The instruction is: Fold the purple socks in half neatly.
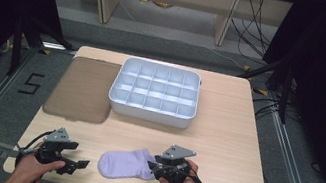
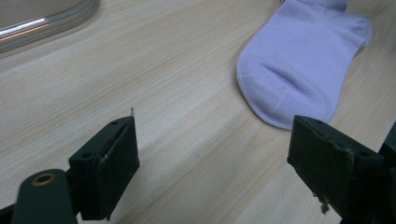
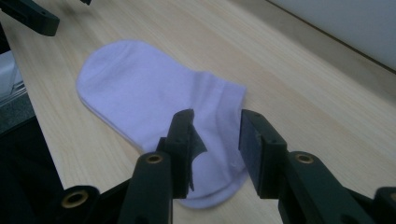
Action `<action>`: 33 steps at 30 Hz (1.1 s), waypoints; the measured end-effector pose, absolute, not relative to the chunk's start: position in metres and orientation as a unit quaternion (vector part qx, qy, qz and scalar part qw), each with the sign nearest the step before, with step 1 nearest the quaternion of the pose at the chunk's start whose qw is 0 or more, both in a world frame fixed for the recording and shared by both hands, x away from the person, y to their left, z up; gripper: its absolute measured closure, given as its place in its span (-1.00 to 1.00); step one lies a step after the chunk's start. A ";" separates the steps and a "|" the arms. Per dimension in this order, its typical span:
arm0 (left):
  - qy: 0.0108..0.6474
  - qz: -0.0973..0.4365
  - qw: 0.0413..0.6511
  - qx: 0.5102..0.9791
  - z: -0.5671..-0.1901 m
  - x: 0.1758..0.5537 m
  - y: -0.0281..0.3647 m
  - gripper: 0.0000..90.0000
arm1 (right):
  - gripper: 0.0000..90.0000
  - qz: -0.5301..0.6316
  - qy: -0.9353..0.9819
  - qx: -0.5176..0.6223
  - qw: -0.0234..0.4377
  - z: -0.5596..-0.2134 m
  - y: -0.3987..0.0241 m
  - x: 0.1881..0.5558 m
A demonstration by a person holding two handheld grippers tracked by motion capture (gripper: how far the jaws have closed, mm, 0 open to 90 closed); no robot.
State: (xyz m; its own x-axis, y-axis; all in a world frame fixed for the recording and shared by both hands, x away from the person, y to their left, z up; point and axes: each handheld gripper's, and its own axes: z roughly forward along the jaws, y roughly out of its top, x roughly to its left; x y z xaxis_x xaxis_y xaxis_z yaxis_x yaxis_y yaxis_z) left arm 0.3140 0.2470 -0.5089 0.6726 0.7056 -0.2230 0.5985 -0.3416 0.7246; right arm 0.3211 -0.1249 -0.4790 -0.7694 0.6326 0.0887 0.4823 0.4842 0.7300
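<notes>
The limp, light pale lilac cotton sock (image 3: 154,98) lies flat between both tongs, right tongs (image 3: 215,140) narrowed over its cuff, left tongs (image 2: 212,158) wide.

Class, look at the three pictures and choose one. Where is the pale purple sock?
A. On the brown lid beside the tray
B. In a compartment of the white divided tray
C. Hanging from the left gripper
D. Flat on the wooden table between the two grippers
D: the sock lies flat on the table, with the open left gripper short of its toe and the right gripper open over its cuff end.
</notes>
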 end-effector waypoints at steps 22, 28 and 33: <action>0.395 0.057 0.403 0.823 -0.511 0.315 0.241 -0.66 | 0.82 0.368 0.888 0.261 0.083 -0.488 -0.080 0.326; 0.393 0.055 0.404 0.824 -0.511 0.315 0.238 -0.63 | 0.84 0.363 0.892 0.256 0.077 -0.491 -0.069 0.326; 0.391 0.049 0.410 0.822 -0.511 0.314 0.232 -0.59 | 0.88 0.346 0.905 0.239 0.068 -0.494 -0.056 0.325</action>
State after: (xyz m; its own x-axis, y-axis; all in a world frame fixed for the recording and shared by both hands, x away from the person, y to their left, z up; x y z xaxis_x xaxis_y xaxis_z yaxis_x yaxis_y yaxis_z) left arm 0.3135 0.2322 -0.5107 0.6891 0.6836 -0.2406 0.6035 -0.3576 0.7127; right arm 0.3250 -0.0564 -0.4943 -0.8767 0.4792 0.0418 0.3847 0.6463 0.6590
